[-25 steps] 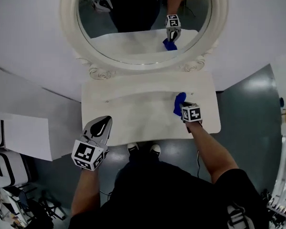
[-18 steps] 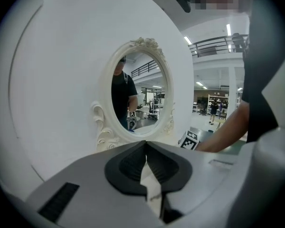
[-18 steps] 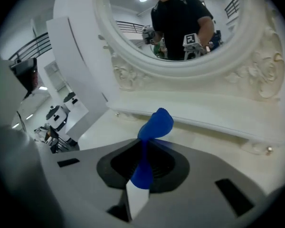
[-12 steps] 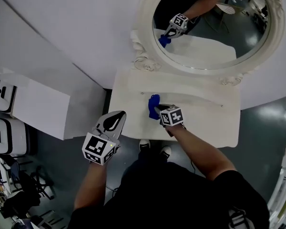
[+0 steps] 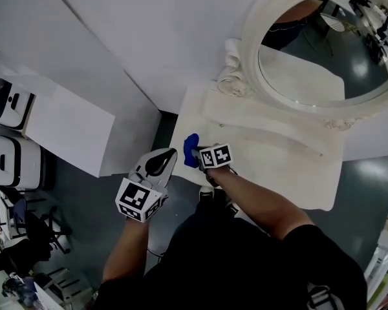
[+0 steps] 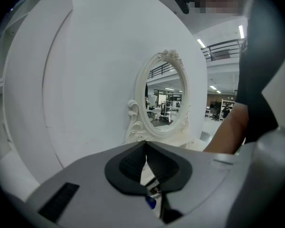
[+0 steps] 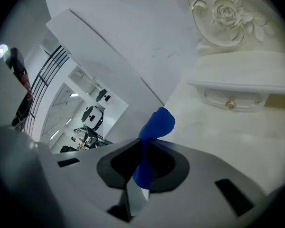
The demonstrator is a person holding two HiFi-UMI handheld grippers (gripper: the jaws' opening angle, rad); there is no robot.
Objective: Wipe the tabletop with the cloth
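Blue bunched cloth (image 5: pixel 191 150) is held in your right gripper (image 5: pixel 199 155). The jaws are clamped on its lower fold, and the free wad stands out past the tips over the near left corner of the white tabletop (image 5: pixel 278 163). Contact with the surface cannot be confirmed. Your left gripper (image 5: pixel 161 161) is at 8 o'clock of the cloth, off the table edge, with its jaws together on nothing.

To wipe well, tip the right gripper down so that the wad, not the jaw tips, bears on the surface. Press lightly and sweep in overlapping passes toward 4 o'clock in the head view. Stay clear of the raised ledge with the small knobbed drawer (image 7: pixel 230 101) at 12 o'clock, and of the oval white-framed mirror (image 5: pixel 323 50) beyond it.
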